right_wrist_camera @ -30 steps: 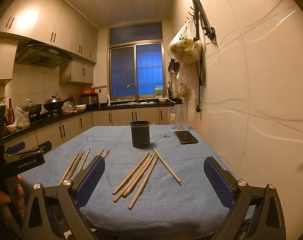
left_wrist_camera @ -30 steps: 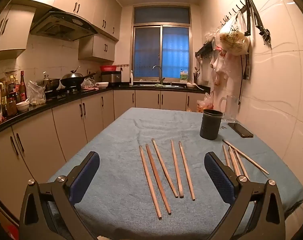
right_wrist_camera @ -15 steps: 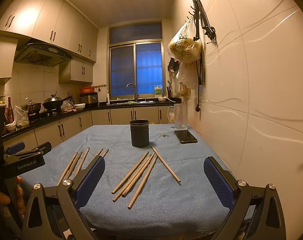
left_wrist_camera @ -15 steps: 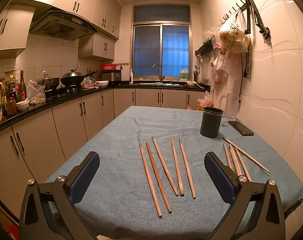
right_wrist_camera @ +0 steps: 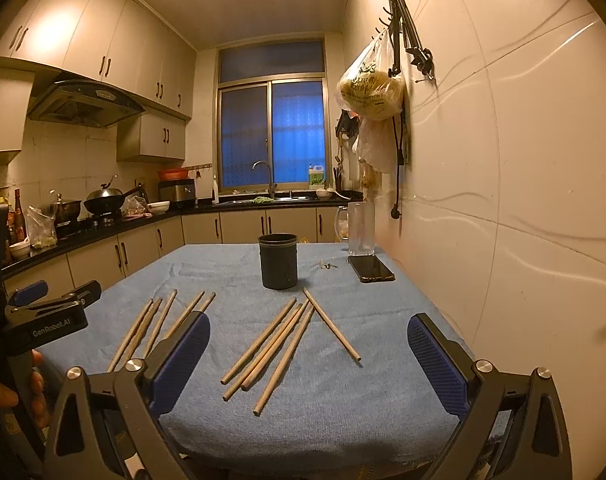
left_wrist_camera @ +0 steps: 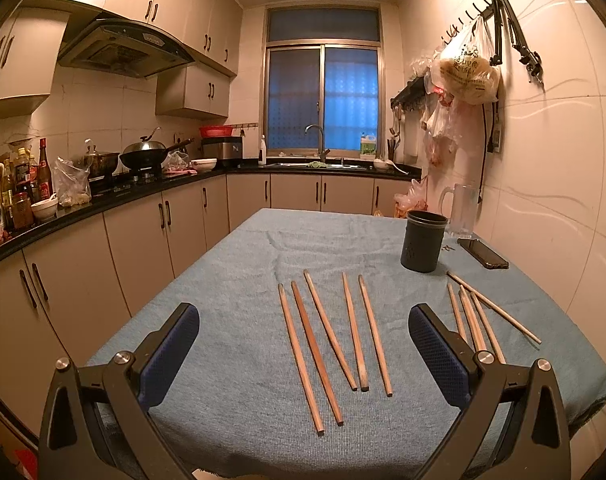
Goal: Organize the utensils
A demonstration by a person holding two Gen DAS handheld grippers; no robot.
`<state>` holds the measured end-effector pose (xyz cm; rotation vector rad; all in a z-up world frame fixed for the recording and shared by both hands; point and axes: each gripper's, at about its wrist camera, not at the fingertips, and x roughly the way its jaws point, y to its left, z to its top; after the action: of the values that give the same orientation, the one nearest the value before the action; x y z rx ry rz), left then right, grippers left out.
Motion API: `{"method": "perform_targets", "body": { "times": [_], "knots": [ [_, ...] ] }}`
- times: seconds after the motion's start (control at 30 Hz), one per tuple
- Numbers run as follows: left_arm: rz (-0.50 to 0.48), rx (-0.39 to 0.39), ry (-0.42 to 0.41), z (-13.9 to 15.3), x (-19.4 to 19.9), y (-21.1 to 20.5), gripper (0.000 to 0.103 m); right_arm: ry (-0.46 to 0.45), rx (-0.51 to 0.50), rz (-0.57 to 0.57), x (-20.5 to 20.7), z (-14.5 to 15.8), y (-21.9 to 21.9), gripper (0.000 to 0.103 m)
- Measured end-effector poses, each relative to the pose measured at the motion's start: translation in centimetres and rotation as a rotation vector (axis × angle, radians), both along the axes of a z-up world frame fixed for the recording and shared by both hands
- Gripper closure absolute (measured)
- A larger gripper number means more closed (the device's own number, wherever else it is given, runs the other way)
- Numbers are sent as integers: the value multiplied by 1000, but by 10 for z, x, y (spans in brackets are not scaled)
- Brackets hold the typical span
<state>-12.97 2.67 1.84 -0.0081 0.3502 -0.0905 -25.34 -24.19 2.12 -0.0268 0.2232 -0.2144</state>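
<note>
Five long brown wooden chopsticks (left_wrist_camera: 335, 344) lay fanned on the blue cloth-covered worktop (left_wrist_camera: 231, 280), just ahead of the left hand-held gripper (left_wrist_camera: 303, 354), whose blue-padded jaws stood spread wide with nothing between them. The sticks sat near the worktop's front edge, tips pointing toward its far end.

A second cluster of four wooden chopsticks (right_wrist_camera: 275, 344) lay ahead of the right hand-held gripper (right_wrist_camera: 309, 356), also spread and empty; three ran close together while the fourth crossed away toward the wall-side edge. Neither gripper touched any stick.

Beyond both groups, toward the far wall-side corner, a dark cylindrical utensil holder (right_wrist_camera: 278, 261) stood upright, well apart from the grippers. Its inside could not be seen. Just behind it, by the wall-side edge, stood a clear glass pitcher (right_wrist_camera: 360, 227), which looked empty, and a black smartphone (right_wrist_camera: 370, 268) lay flat beside the holder.

In the right wrist view, a person's hand (right_wrist_camera: 21, 392) gripped the left tool at the worktop's open-side front corner.
</note>
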Motion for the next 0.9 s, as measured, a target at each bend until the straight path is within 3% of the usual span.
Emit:
{"method": "perform_targets", "body": {
  "times": [0.27,0.9],
  "knots": [
    [3,-2,20,-5,8,-1,0,71,-15,-7,8,-1,-1,3],
    [-2,10,84,-5,41,3,0,80,-44,-8,41,1,-10,3]
  ]
}}
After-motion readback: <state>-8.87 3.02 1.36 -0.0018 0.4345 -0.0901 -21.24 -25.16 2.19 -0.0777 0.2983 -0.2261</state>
